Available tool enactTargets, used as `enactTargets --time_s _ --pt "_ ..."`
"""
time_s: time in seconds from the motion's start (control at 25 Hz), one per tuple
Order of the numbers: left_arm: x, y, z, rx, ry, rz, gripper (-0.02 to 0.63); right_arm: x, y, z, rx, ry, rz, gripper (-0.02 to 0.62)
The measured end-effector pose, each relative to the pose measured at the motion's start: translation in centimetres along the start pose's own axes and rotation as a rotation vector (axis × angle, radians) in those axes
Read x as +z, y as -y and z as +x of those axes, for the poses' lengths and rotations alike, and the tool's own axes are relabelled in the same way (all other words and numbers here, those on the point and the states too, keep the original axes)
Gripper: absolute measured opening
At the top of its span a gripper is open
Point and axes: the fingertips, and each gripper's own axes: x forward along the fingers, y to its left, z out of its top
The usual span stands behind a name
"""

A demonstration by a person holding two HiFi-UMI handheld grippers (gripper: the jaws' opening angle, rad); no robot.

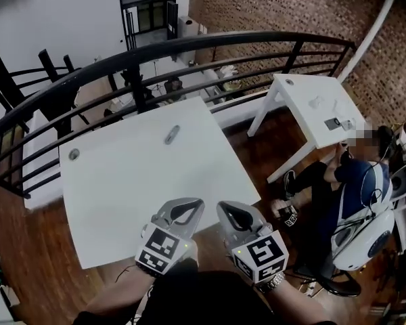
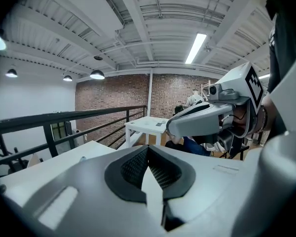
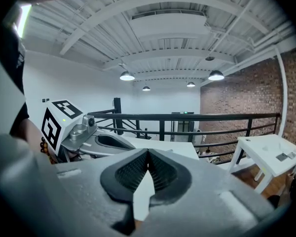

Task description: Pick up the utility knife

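- Left gripper [image 1: 191, 204] is hanging over the near edge of the white table [image 1: 122, 195]; its jaws are sitting closed pad to pad with nothing between them
- Right gripper [image 1: 228, 210] is hovering just beside the left one; its jaws are pressed together too and holding nothing
- Utility knife [image 1: 172, 135] is lying flat on the table, well ahead of both grippers and a little to the left gripper's side; it is lying slantwise, one end pointing away to the right; nothing is touching it
- Handling, as a guess: the knife is looking small, slim, stiff and light; the grey casing is probably smooth, so it could be slipping or spinning on the table if nudged; too small here to tell whether the blade is out
- Where to grip, as a guess: across the narrow width of the body near its middle, jaws coming down from above, staying off the end that carries the blade
- The jaws are needing to open before any approach
- The tabletop is looking white, hard and flat; a small round fitting [image 1: 74, 154] is sitting far ahead-left of the left gripper
- Room: a black railing [image 1: 210, 42] is curving past the far side of the table; a brick wall [image 1: 271, 12] is standing beyond; the floor [image 1: 27, 249] is wooden
- A second white table [image 1: 311, 107] is standing off to the right of the right gripper; a seated person [image 1: 355, 181] is sitting beside it
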Motion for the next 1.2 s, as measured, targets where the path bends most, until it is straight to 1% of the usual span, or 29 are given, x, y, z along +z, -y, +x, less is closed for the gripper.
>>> enactTargets --time_s 0.2,0.4,0.6,0.92,1.08,1.2 --pt "1.3 -2.3 1.2 0.037 -0.001 -0.004 0.015 1.7 1.5 2.8 0.05 0.007 -0.009 -0.008" --pt "1.6 -4.2 1.2 0.109 -0.017 -0.017 0.015 2.8 1.3 5.2 0.137 0.016 -0.028 -0.008" --pt "2.2 -5.0 3.0 0.193 -0.03 -0.036 0.017 2.9 2.8 6.2 0.237 0.013 -0.049 -0.008" --pt "4.9 -3.4 8.5 0.352 -0.022 -0.063 0.015 3.6 8.9 4.9 0.389 0.049 -0.114 -0.008" --pt "6.1 -2.0 11.6 0.416 -0.022 -0.073 0.017 3.0 12.0 3.8 0.455 0.05 -0.125 -0.007" --pt "6.4 -1.1 13.0 0.462 -0.037 -0.085 0.017 2.5 13.8 2.9 0.5 0.046 -0.126 -0.008"
